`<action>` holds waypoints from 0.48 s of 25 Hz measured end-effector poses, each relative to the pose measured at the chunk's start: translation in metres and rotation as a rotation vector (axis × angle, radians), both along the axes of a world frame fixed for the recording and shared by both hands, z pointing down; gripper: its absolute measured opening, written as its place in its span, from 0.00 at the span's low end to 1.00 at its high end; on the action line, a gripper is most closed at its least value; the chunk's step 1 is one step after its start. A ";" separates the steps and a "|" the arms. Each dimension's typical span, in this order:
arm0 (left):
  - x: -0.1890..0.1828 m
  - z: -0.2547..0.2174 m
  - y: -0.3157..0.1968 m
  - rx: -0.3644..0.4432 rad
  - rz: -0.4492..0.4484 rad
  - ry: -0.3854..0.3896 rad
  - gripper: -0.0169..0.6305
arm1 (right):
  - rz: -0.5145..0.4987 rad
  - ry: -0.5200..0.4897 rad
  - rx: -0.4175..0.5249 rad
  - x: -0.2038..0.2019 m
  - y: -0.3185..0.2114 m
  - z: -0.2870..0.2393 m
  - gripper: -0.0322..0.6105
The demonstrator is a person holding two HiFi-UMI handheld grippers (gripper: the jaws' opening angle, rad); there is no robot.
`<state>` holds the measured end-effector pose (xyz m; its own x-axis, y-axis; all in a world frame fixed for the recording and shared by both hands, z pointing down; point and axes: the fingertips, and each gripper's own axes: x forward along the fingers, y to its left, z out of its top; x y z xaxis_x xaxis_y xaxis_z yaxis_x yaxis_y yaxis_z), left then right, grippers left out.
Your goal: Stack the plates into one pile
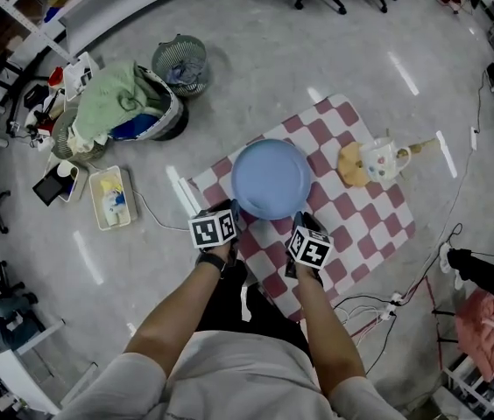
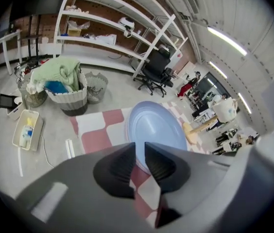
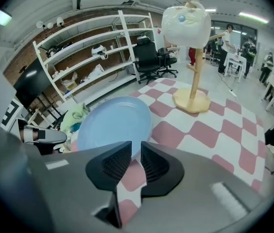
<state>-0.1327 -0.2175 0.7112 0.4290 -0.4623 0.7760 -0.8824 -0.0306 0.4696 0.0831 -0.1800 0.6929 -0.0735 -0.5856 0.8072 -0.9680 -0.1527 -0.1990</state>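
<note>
**A:** What is on the far left?

**B:** A basket (image 1: 170,103) with a green cloth (image 1: 120,94) heaped in it. A round wire bin (image 1: 179,64) stands just to its right, a bit farther away. Nearer than the basket, a white tray (image 1: 109,198) lies on the grey floor (image 1: 317,42).

**A:** And then?

**B:** Then comes the left gripper (image 1: 232,212). Its jaws are almost together, and they pinch the near left edge of the plate (image 1: 271,179). In the left gripper view the thin rim sits right between the two black pads.

**A:** What does the plate look like?

**B:** It is big, round and light blue. It has a smooth, flat middle and a wide rim that turns up a little. I can only make out one plate. I cannot tell if another one is under it.

**A:** Where is it?

**B:** It is over the left part of a mat (image 1: 361,226) with red and white squares, right in front of the person. I cannot tell if it rests on the mat or is held up off it.

**A:** What about the other side?

**B:** The right gripper (image 1: 300,220) pinches the near right edge of the plate the same way, with its jaws nearly closed on the rim.

**A:** Anything farther right?

**B:** Yes. A white cup (image 1: 383,158) hangs on a wooden stand (image 1: 350,163) on the mat, near the plate but not touching it.
</note>
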 end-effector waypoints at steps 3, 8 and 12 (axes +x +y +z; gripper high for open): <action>0.008 -0.025 -0.002 0.058 0.004 0.011 0.12 | -0.022 -0.071 0.056 -0.006 0.000 -0.028 0.16; 0.044 -0.083 -0.001 0.181 0.079 0.082 0.04 | -0.058 -0.127 0.178 -0.009 -0.008 -0.084 0.15; 0.071 -0.126 0.010 0.265 0.131 0.130 0.04 | -0.071 -0.169 0.271 -0.010 -0.011 -0.129 0.11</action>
